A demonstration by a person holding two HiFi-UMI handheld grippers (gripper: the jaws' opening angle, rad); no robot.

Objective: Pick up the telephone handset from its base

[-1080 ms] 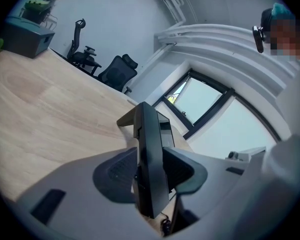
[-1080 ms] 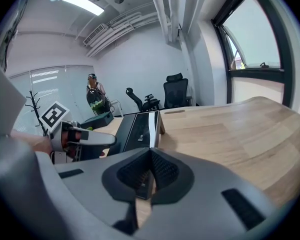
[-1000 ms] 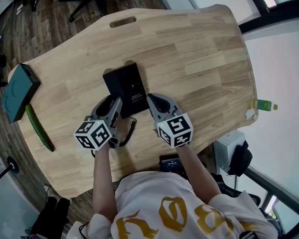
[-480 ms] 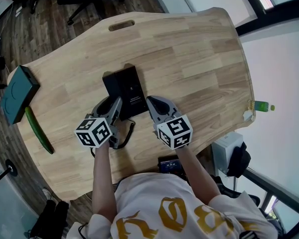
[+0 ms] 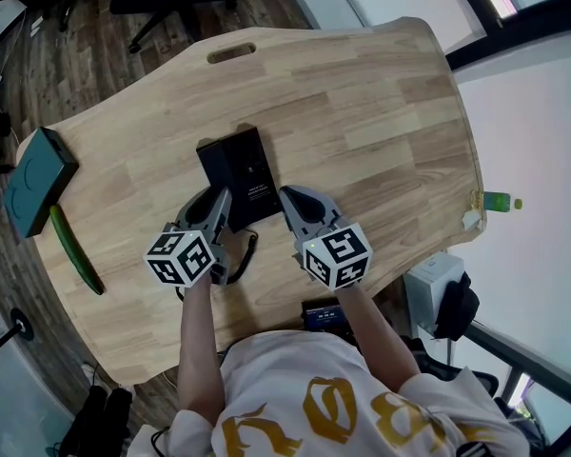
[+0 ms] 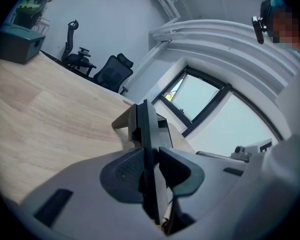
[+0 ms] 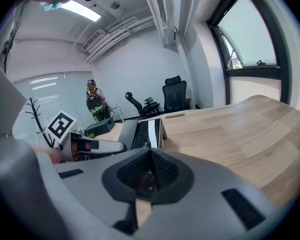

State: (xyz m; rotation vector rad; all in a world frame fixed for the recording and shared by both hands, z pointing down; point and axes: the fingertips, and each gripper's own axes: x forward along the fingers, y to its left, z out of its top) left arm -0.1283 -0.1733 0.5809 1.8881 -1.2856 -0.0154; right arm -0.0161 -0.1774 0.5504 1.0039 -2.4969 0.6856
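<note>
A black telephone (image 5: 247,171) lies on the wooden table (image 5: 381,103), its handset (image 5: 212,165) along the left side and a coiled cord (image 5: 248,249) trailing toward me. My left gripper (image 5: 215,204) sits at the handset's near end. Its jaws have just been closing, and in the left gripper view the pads (image 6: 127,168) press on both sides of the dark handset (image 6: 145,129), which stands edge-on between them. My right gripper (image 5: 291,198) rests just right of the phone, shut and with nothing in it (image 7: 150,171). The right gripper view shows the phone (image 7: 146,133) ahead.
A teal box (image 5: 36,179) and a long green vegetable (image 5: 73,248) lie near the table's left edge. A handle slot (image 5: 230,53) is cut at the far edge. Office chairs stand beyond the table. A green bottle (image 5: 500,201) lies past the right edge.
The left gripper's jaws have narrowed onto the handset. Both hands have stayed almost where they were beside the phone.
</note>
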